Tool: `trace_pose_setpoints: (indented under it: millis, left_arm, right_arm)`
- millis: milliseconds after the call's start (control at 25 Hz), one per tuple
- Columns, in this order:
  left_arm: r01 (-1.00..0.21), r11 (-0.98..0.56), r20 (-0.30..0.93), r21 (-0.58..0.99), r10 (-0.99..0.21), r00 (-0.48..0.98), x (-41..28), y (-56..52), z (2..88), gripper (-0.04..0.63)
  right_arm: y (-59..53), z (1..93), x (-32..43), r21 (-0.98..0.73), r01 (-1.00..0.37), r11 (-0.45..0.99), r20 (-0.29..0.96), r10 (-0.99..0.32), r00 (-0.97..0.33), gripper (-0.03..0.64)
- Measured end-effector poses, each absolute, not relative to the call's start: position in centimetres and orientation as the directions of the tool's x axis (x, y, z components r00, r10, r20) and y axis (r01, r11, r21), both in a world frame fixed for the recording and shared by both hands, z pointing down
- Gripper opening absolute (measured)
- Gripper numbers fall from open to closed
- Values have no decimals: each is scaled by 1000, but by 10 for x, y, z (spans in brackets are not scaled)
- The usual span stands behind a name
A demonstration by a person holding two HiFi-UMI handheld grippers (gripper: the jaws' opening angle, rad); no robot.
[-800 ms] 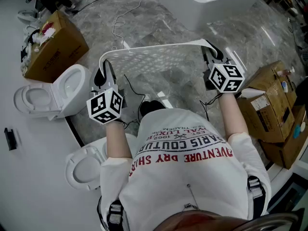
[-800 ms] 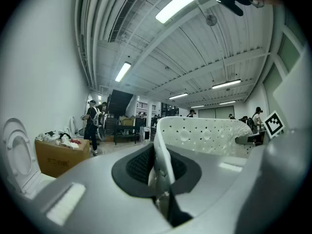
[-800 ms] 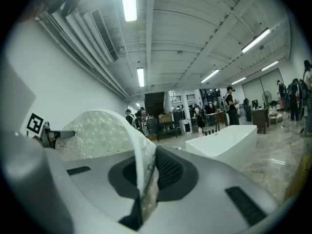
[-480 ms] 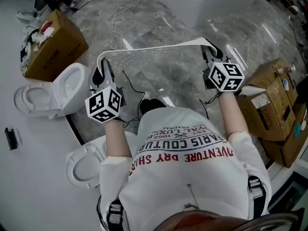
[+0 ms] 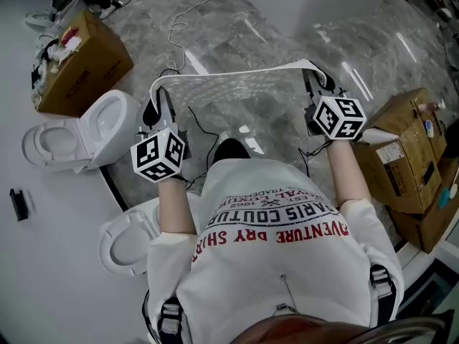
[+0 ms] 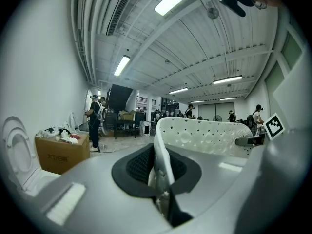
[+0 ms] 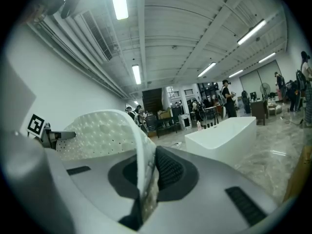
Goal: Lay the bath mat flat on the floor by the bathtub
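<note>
- Since the earlier frames little has changed: both grippers keep their hold on the bath mat (image 5: 237, 84), and it is stretched between them as before.
- The head view has slid a little, so less of the bathtub (image 5: 315, 2) shows at the top edge than before.
- The left gripper (image 5: 155, 104) is clenched on the mat's left corner; in the left gripper view (image 6: 161, 167) the white edge runs up between the dark pads, and the dotted sheet (image 6: 204, 135) curves off to the right.
- The right gripper (image 5: 315, 77) is likewise pinched on the right corner; in the right gripper view (image 7: 148, 172) the mat (image 7: 97, 130) arches off to the left.
- The mat hangs by its top edge in front of the person, over the grey marble floor (image 5: 251, 41); the tub (image 7: 224, 133) stands beyond it, apart from it.
- An open cardboard box (image 5: 82, 67) at the left holds crumpled white and red stuff (what it is I cannot tell).
- More cardboard boxes (image 5: 405, 156) are stacked at the right, with a few small items on top.
- Two toilets stand at the left, one (image 5: 79, 135) beside the box, one (image 5: 133, 239) nearer the person, both with lids up.
</note>
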State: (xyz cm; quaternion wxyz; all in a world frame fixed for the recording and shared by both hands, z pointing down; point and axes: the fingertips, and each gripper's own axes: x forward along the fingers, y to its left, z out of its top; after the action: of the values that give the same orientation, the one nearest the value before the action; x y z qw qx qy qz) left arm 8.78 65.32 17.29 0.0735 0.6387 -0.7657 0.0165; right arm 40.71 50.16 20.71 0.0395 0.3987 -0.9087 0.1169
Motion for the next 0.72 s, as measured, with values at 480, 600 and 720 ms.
trace_pose_setpoints:
  millis: [480, 600, 720]
  left_arm:
    - [-976, 188, 174, 110, -970, -168, 26, 592, 190, 17]
    - [-979, 164, 173, 121, -975, -142, -2, 557, 194, 17]
    - [-983, 128, 177, 129, -979, -104, -38, 515, 197, 17]
  right_arm:
    - [443, 224, 349, -204, -744, 636, 233, -707, -668, 15]
    - [417, 226, 323, -196, -757, 623, 244, -717, -653, 14]
    - [384, 227, 293, -197, -785, 587, 251, -744, -620, 14]
